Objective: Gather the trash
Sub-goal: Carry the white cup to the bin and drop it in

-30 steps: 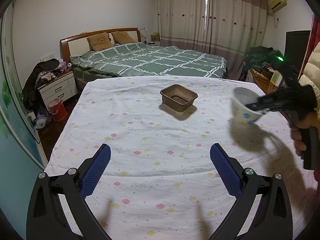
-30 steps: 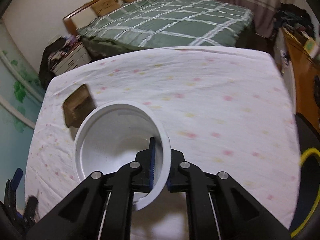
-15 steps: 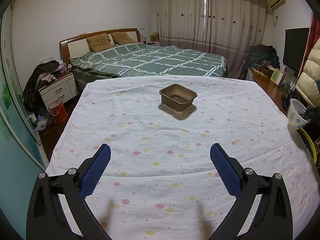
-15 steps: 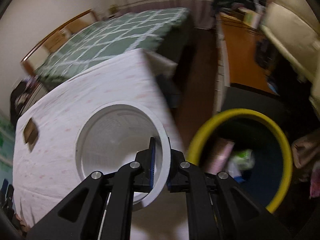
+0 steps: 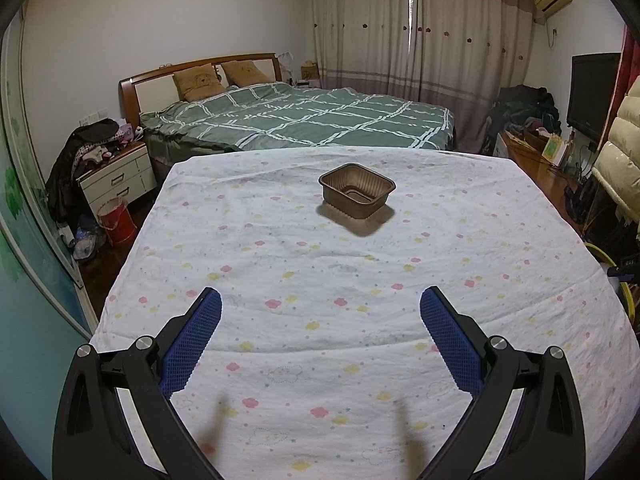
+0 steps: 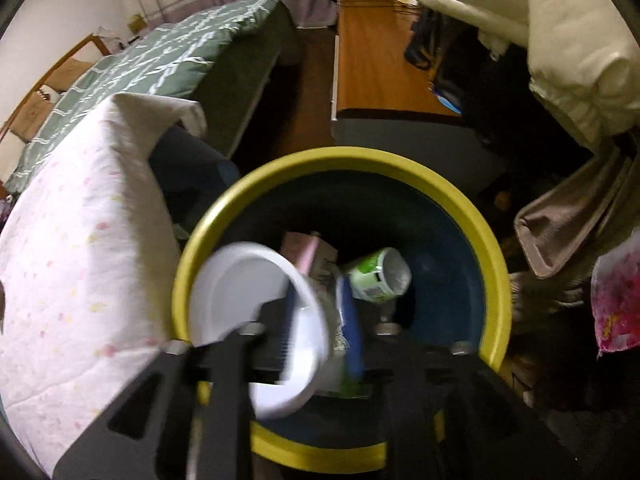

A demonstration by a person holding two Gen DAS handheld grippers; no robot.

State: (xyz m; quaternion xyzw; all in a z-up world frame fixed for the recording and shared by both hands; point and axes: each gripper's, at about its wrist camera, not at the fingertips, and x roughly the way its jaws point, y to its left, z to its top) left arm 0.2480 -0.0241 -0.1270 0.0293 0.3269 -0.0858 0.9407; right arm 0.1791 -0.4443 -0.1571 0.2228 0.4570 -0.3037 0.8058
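Observation:
A brown plastic tray [image 5: 356, 192] stands on the flower-print tablecloth [image 5: 280, 264], well beyond my left gripper [image 5: 320, 296], which hovers open and empty over the near part of the table. My right gripper [image 6: 320, 312] points down into a blue bin with a yellow rim [image 6: 472, 216] beside the table. Its jaws are opening. The white paper cup [image 6: 248, 300] is blurred, its rim still between the parted blue pads [image 6: 351, 320], over the bin's mouth. A green-and-white cup [image 6: 376, 276] and a pink carton [image 6: 300, 250] lie in the bin.
The table's right edge [image 6: 132, 240] runs close beside the bin. A green-quilted bed [image 5: 304, 120] stands behind the table, a nightstand [image 5: 116, 180] and red bucket [image 5: 116, 222] at the left. A wooden desk [image 6: 376, 60], padded coat [image 6: 560, 40] and bags crowd the right side.
My right gripper swung the white cup off the table's right side and over the bin, tilting down. Its jaws have parted from the cup's rim. The left gripper stayed still.

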